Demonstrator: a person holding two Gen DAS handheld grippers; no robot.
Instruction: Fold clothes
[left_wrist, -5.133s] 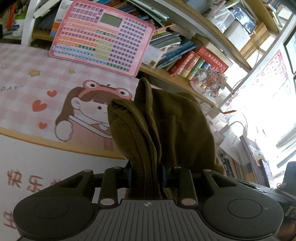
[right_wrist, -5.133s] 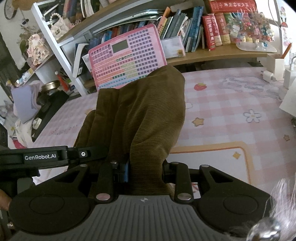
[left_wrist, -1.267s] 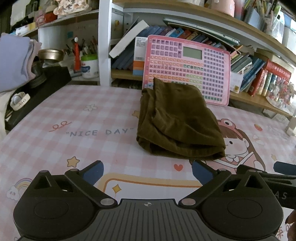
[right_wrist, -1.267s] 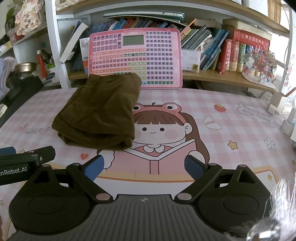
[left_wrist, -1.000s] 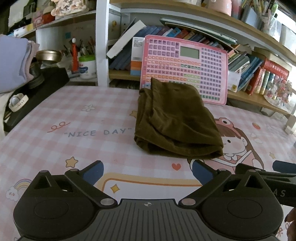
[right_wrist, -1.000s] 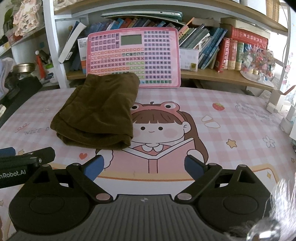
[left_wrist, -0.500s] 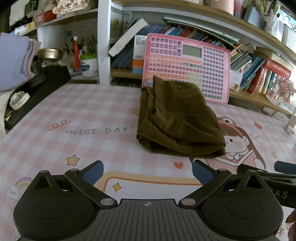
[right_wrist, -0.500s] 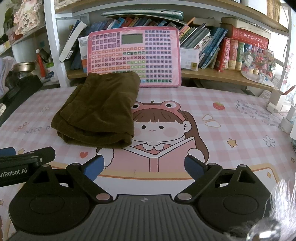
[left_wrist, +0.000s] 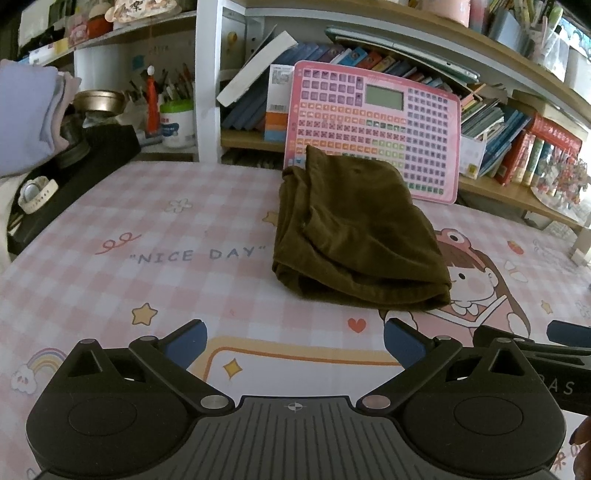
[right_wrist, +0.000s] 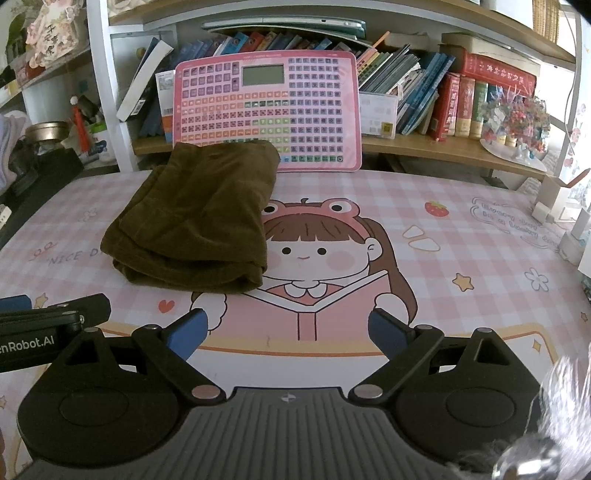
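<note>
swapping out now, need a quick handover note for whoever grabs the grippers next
Left gripper: open, empty, held over the near edge of the pink mat.
Right gripper: open, empty, also near the front edge.
Brown garment: folded into a compact bundle on the mat, its far end against the pink keyboard toy.
Done: the fold looks finished and released.
Left: no other loose clothing shows on the mat; tidy the layered near edge if wanted.

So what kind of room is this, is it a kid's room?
Probably a child's study corner at home. Shelves crammed with books stand behind a desk covered by a pink cartoon mat, and a pink learning board leans against them. The folded brown garment lies on the mat.
</note>
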